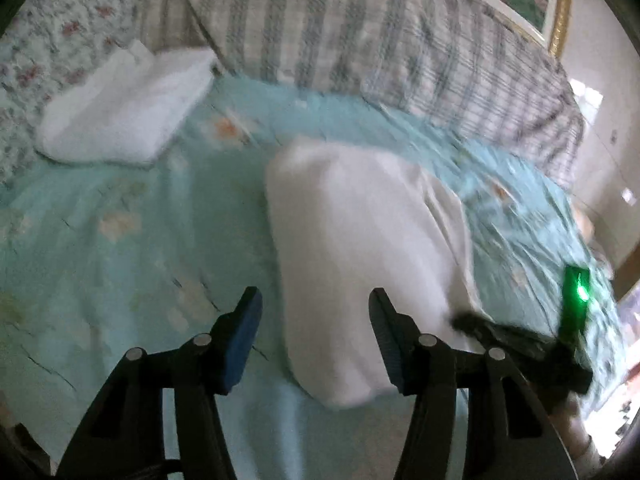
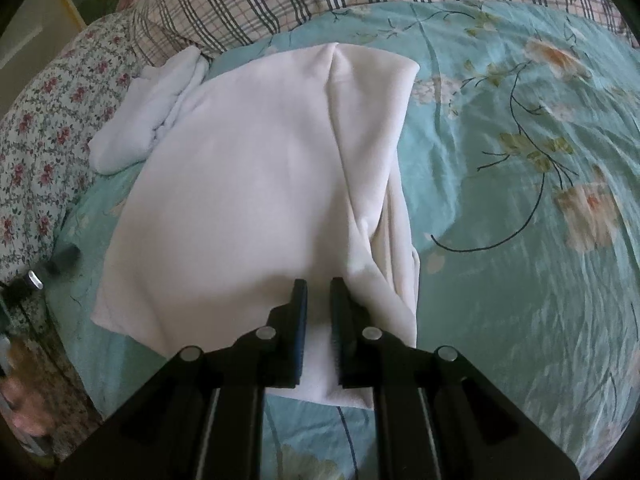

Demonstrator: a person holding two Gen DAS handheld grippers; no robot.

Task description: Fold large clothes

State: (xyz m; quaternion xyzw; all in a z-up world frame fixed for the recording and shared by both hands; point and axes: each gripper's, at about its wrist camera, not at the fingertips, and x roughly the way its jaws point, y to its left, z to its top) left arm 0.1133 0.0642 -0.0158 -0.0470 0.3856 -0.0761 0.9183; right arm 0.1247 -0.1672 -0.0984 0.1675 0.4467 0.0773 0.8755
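Observation:
A large white garment [image 2: 248, 184] lies folded in a long rectangle on the teal flowered bedspread [image 2: 520, 200]. My right gripper [image 2: 319, 292] sits over its near edge, jaws narrowly apart with white cloth between them; I cannot tell whether they pinch it. In the left wrist view the same garment [image 1: 352, 248] lies ahead, its near end between my wide-open left gripper [image 1: 316, 304] fingers, which hold nothing. The right gripper's body with a green light [image 1: 576, 292] shows at the garment's right side.
A folded white garment [image 1: 124, 112] lies at the back left, also in the right wrist view [image 2: 148, 116]. Plaid pillows [image 1: 360, 32] line the head of the bed. A floral quilt [image 2: 44, 132] lies along the left side.

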